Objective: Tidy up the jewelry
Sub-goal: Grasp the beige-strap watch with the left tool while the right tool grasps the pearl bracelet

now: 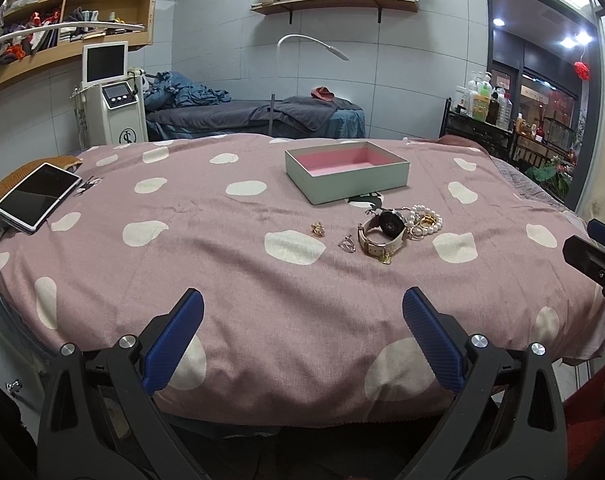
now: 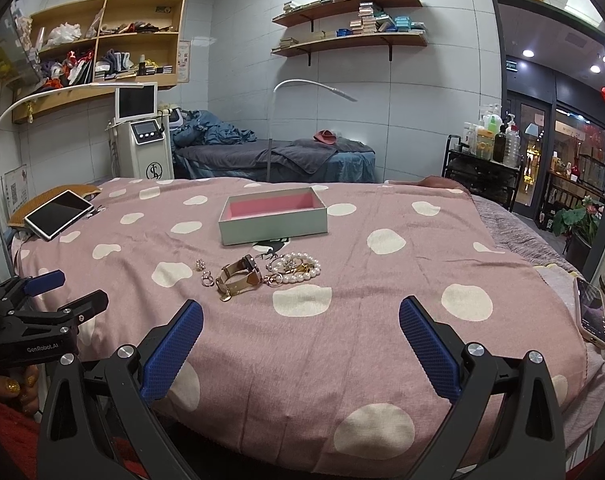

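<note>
Dim, cool indoor light, soft shadows, sharp centre, strong fisheye bending with black corners; bright ceiling spots beyond the doorway (image 1: 542, 92).

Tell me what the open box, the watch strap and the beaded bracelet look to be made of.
Open box: likely rigid cardboard, matte pale green outside, pink lining; flat walls, crisp corners.
Watch strap: looks like cream leather or faux leather; it holds a stiff loop, with gold-coloured hardware.
Beaded bracelet: glossy white round beads, pearl or imitation; cannot tell which.
</note>
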Available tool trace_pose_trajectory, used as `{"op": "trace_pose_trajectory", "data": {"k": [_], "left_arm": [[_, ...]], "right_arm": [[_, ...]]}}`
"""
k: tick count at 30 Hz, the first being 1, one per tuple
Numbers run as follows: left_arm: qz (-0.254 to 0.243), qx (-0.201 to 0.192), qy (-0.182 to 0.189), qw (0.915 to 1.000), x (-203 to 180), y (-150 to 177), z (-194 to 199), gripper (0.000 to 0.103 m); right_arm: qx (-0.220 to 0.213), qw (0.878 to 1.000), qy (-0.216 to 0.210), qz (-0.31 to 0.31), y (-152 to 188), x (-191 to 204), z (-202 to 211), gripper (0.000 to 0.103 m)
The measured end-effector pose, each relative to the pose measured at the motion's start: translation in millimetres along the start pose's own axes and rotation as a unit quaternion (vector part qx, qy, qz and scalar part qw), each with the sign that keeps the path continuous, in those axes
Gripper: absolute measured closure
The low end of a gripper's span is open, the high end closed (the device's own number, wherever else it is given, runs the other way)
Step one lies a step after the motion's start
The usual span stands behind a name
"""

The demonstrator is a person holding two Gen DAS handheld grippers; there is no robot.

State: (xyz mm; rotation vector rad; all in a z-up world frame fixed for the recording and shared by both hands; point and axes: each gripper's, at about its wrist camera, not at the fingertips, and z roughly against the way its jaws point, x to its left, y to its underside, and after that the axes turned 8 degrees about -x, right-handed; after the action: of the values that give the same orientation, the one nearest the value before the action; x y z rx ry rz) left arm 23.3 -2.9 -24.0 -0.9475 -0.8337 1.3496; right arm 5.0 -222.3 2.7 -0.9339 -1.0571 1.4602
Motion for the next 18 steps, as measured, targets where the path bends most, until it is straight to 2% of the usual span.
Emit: {"op": "trace_pose_trajectory", "data": {"k": [8, 15, 18], "left_arm": [[-0.024, 0.029, 0.028, 0.9989, -3.6, 2.8, -30.5, 0.005], [-0.029, 0.051, 0.064, 0.9963, 2.4, -7.5, -68.6, 0.006], [-0.031, 0.057, 0.071, 0.9953, 4.2, -13.1, -84.2, 0.012]], "right_arm": [[0.052, 0.998, -0.027, -0.004, 9.6, -3.4, -29.1, 0.006], [0.096, 0.994, -0.059, -0.007, 10.0, -7.4, -69.1, 0.006], [0.108, 0.992, -0.07, -0.004, 6.0, -7.2, -85.0, 0.006]]}}
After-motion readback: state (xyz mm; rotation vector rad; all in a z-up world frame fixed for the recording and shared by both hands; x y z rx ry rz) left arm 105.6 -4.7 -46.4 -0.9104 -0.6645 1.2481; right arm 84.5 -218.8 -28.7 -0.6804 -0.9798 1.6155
